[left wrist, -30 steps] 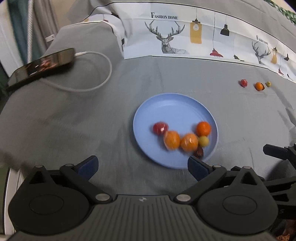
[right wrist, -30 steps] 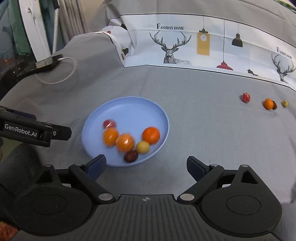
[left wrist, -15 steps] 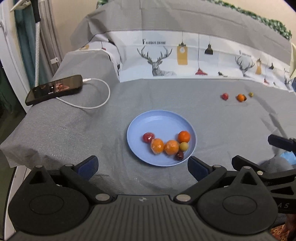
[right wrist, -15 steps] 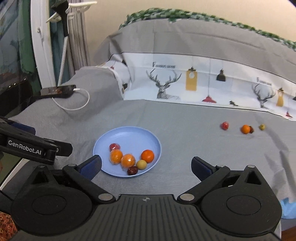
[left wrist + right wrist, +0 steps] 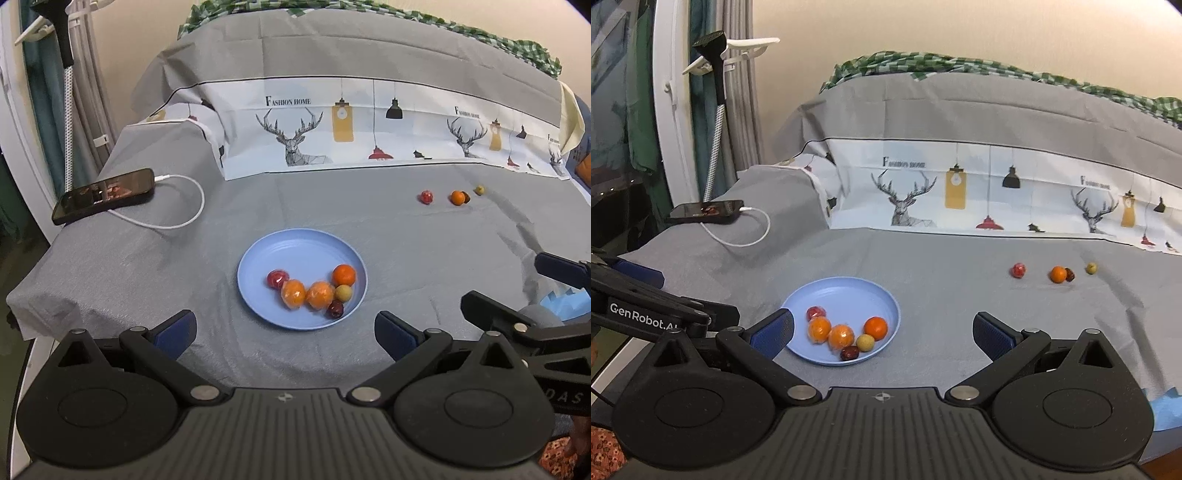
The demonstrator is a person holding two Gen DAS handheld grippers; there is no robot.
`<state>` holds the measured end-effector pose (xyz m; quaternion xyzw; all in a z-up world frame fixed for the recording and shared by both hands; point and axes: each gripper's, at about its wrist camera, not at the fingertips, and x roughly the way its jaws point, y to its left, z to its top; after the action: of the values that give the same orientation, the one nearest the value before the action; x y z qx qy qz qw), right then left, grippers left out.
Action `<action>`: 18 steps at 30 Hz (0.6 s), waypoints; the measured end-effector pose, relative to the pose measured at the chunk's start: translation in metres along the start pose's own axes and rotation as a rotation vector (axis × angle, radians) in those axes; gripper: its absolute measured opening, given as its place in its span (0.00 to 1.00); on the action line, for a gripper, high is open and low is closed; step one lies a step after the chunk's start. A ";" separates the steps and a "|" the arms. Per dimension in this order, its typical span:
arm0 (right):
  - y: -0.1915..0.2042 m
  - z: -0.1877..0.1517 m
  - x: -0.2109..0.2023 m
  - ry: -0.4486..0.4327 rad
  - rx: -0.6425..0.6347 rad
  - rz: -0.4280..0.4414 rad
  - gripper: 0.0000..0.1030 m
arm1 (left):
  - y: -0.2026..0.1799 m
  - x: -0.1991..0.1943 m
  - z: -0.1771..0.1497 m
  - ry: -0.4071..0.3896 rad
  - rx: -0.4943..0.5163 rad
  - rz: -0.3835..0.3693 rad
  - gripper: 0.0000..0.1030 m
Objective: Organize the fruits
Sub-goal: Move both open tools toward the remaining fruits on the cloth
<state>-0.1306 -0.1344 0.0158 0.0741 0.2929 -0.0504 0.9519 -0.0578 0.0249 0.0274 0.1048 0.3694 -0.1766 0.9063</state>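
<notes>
Both grippers, left gripper (image 5: 283,330) and right gripper (image 5: 882,330), gape wide and empty; four small loose fruits (image 5: 1058,274) lie mid-right, nearer the right one, away from the round blue plastic plate (image 5: 849,291).

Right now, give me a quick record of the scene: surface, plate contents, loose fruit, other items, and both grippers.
surface: grey cloth
plate: blue plate, near the front edge
on plate: six fruits, among them an orange and a small yellow fruit
loose fruit: four in a row at far right, starting with a red fruit
other items: phone on a white cable, far left
left gripper: open, empty
right gripper: open, empty, jaws just opened wider
</notes>
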 end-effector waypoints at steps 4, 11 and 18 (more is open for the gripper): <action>-0.007 0.001 -0.017 -0.042 -0.001 -0.054 0.99 | -0.015 0.004 0.008 0.003 0.030 -0.046 1.00; -0.030 -0.003 -0.029 -0.054 0.054 -0.124 0.99 | -0.045 0.012 0.023 -0.020 0.108 -0.086 1.00; -0.053 -0.003 -0.026 -0.055 0.098 -0.152 0.99 | -0.062 0.026 0.031 -0.002 0.106 -0.103 1.00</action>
<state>-0.1613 -0.1846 0.0222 0.0967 0.2686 -0.1388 0.9483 -0.0460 -0.0483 0.0274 0.1333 0.3637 -0.2422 0.8895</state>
